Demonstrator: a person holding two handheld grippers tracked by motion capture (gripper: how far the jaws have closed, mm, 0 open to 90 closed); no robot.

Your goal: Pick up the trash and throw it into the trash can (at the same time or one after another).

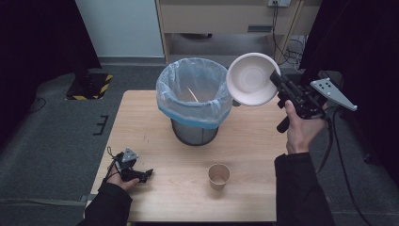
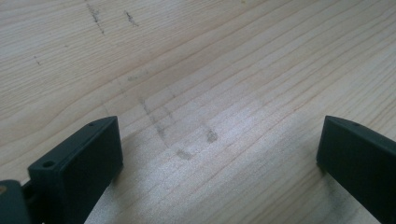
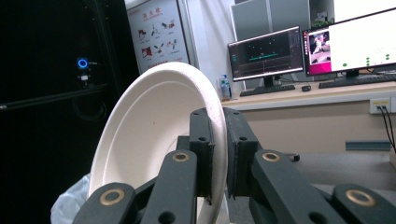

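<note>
One lined bin [image 1: 194, 99] mid-table, paper bowl [image 1: 251, 78] tipped over its right rim, clamped by the rim in right gripper [image 1: 276, 81]. Dumping step judged in hand; next needs release over bin. Left gripper [image 1: 147, 174] spread wide, empty, on table [image 1: 254, 155] near cup [image 1: 219, 176].

My right tool [image 1: 274, 79] grips the white bowl [image 1: 251, 78] tilted beside the bin [image 1: 194, 99]; left tool [image 1: 141, 174] rests on desk [image 1: 249, 155].

The pale wooden worktop [image 1: 254, 141] shows fine straight grain and a smooth, faintly scuffed matt finish. The round white paper bowl [image 1: 251, 78] looks matt and slightly fibrous. The thin translucent bluish plastic bin liner [image 1: 190, 101] is crinkled and glossy; the small brown paper cup [image 1: 219, 176] is dull.
</note>
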